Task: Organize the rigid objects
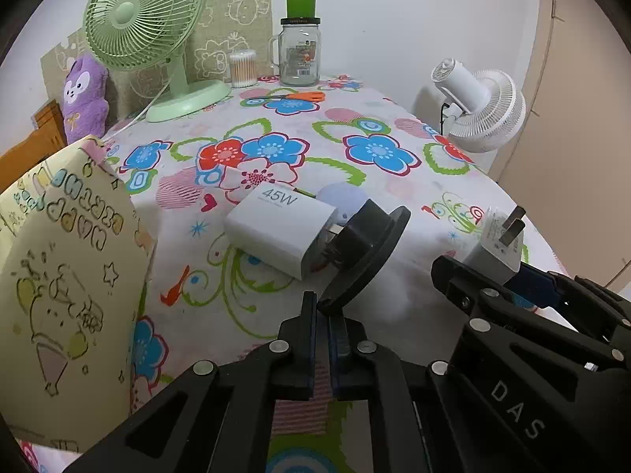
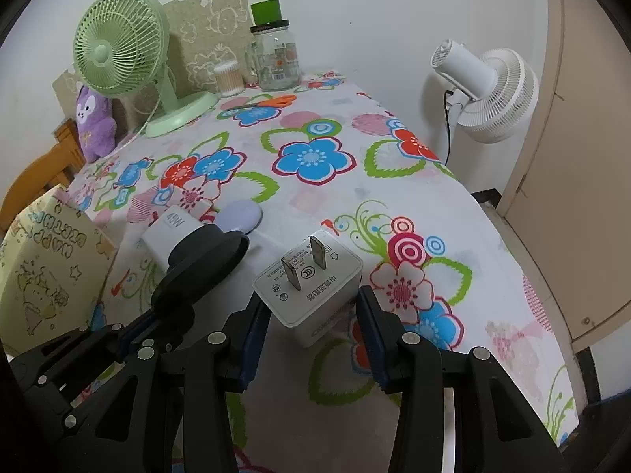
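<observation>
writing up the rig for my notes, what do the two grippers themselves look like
Both are matte black plastic linkage frames joined by round silver pins. The left gripper and right gripper have flat fingers faced with dark blue pads. White letters "DAS" mark the right gripper's body. No cables or sleeves show.

It was a home, likely a bedroom corner. The worktop (image 1: 355,126) wore a bright flowered cloth; at the upper left of the frame stood a green desk fan (image 1: 146,19) beside a purple plush toy (image 1: 84,96), with a glass mug jar (image 1: 299,53) and cotton swabs (image 1: 242,69) against a plain wall.
</observation>
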The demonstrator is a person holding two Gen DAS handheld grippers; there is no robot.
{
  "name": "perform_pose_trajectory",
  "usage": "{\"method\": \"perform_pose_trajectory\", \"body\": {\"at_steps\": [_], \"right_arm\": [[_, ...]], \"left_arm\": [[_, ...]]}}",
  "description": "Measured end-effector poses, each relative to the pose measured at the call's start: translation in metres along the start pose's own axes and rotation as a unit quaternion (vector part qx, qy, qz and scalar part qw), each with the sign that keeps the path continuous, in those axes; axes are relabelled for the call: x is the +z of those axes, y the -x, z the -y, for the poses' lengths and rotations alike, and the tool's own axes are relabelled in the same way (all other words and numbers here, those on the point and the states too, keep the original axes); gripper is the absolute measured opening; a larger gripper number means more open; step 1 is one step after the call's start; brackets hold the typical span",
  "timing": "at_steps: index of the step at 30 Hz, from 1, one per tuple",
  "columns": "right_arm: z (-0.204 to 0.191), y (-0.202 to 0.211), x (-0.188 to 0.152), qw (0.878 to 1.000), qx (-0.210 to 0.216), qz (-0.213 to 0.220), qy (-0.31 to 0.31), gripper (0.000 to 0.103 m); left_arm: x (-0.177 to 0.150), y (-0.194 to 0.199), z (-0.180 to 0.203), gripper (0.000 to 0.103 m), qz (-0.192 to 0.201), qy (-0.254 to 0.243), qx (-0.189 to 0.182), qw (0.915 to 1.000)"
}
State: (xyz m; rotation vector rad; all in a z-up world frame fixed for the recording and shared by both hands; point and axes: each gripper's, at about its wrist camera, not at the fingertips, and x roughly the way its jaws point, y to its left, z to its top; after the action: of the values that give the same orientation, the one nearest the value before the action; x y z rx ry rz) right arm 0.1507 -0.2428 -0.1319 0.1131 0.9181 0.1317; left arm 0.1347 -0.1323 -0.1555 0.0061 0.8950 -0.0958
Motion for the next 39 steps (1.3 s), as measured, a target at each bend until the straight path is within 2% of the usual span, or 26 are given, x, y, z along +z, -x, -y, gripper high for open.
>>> {"method": "perform_pose_trajectory", "body": {"at_steps": [19, 39], "right_arm": [[-0.001, 0.037, -0.013, 1.0, 0.001, 0.023, -0.006, 0.048], [-0.024, 0.089, -0.013, 0.998, 0.0, 0.058, -0.007, 0.048]], "left_arm": [[-0.011, 0.033, 0.008, 0.002, 0.02, -0.012, -0.008, 0.9997], [-0.008, 0.084, -0.005, 0.002, 0.045, -0.01, -0.012, 0.9988]]}}
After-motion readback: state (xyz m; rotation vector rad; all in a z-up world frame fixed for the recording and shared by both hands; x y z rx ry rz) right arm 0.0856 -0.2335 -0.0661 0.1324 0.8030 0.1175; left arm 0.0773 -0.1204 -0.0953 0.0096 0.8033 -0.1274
